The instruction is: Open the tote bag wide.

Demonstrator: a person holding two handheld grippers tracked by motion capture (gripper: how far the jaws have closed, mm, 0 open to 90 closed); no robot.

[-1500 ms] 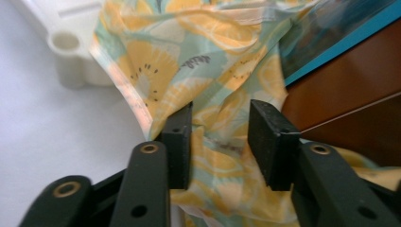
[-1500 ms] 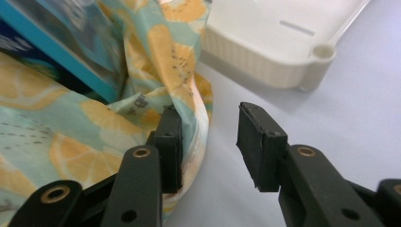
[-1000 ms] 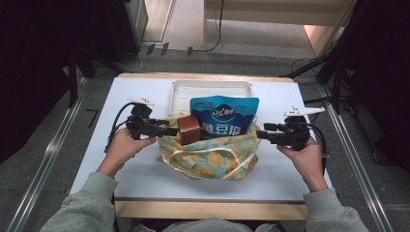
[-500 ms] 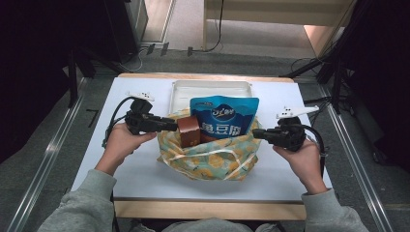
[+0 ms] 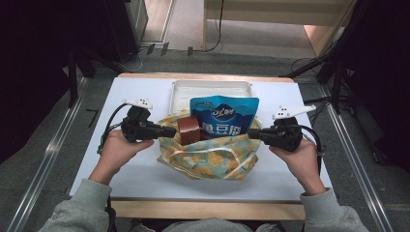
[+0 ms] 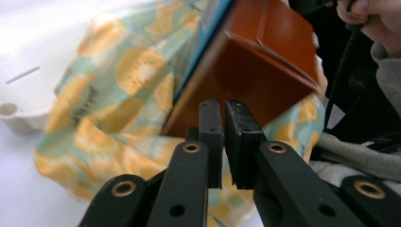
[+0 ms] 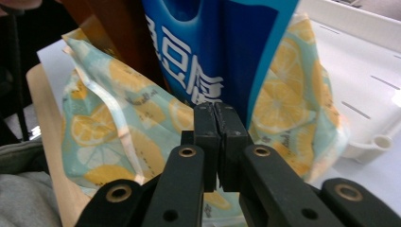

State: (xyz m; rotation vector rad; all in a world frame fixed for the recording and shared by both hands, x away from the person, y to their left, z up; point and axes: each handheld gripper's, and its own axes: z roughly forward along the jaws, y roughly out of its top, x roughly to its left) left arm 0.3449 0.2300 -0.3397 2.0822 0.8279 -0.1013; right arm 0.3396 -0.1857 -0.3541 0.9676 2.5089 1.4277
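- High view: my left claw (image 5: pixel 167 131) and right claw (image 5: pixel 252 134) sit at opposite sides of the lemon-print bag (image 5: pixel 210 154), which rests mid-worktop (image 5: pixel 140 169) just in front of the white tray (image 5: pixel 211 89). I judge I am taking the bag by both side edges, so its mouth stays open and upright around the blue snack pouch (image 5: pixel 223 117) and the brown box (image 5: pixel 188 129) standing in it.
- Left gripper view: my left claw (image 6: pixel 222 113) has its jaws nearly together, a thin gap between the pads, at the bag's edge under the brown box (image 6: pixel 255 71). I cannot tell whether cloth is caught there; the jaws have just been closing.
- Right gripper view: my right claw (image 7: pixel 218 120) is pressed together, pads meeting, tips against the bag cloth (image 7: pixel 137 123) just below the blue pouch (image 7: pixel 208 52). Whether a fold of the fabric is pinched between them is hidden.
- Against the earlier frames: a second ago both claws stood spread beside the bag; now both have closed and both hands sit a little higher. The bag, pouch, box and tray lie much as before.
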